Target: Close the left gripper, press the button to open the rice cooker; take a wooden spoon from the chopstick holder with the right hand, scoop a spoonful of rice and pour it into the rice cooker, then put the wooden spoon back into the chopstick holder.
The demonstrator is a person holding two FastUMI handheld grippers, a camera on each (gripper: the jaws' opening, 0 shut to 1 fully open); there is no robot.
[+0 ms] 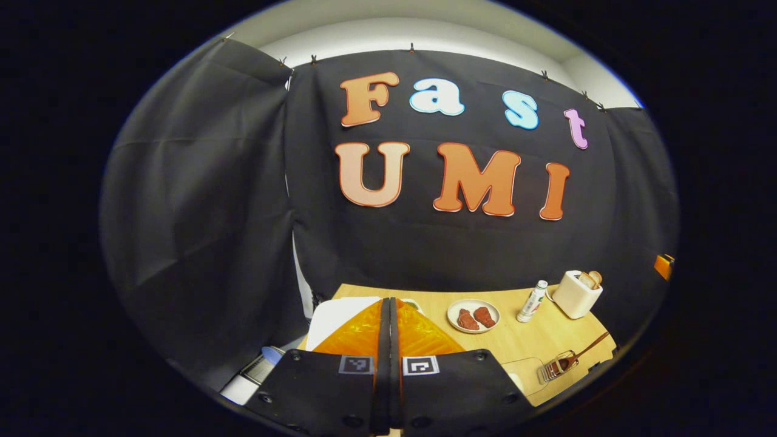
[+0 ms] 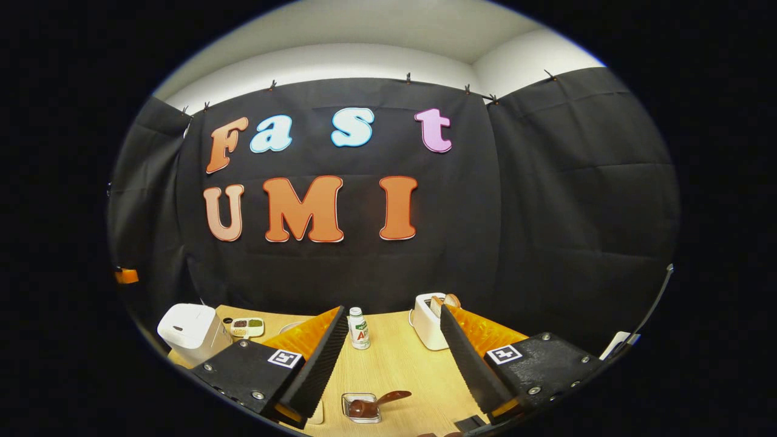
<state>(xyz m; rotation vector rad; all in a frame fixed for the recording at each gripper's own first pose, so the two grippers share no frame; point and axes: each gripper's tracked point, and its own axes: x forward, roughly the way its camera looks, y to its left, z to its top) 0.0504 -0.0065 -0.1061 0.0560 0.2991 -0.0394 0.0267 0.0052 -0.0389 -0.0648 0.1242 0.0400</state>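
My left gripper (image 1: 389,301) is shut with nothing between its fingers, held above the table's left end. Just behind its fingers lies the white rice cooker (image 1: 337,314), mostly hidden, lid down. In the right gripper view the rice cooker (image 2: 191,331) stands at the far left with its lid closed. A wooden spoon (image 2: 388,398) leans in the clear chopstick holder (image 2: 362,408), low between the fingers of my open right gripper (image 2: 393,311). From the left gripper view, the spoon (image 1: 590,346) and holder (image 1: 557,366) sit at the table's near right.
On the wooden table (image 1: 516,337) are a plate of red meat pieces (image 1: 473,316), a white bottle (image 1: 532,301) and a white toaster (image 1: 576,294). A clear container (image 1: 523,374) lies beside the holder. A small divided dish (image 2: 247,328) stands by the cooker.
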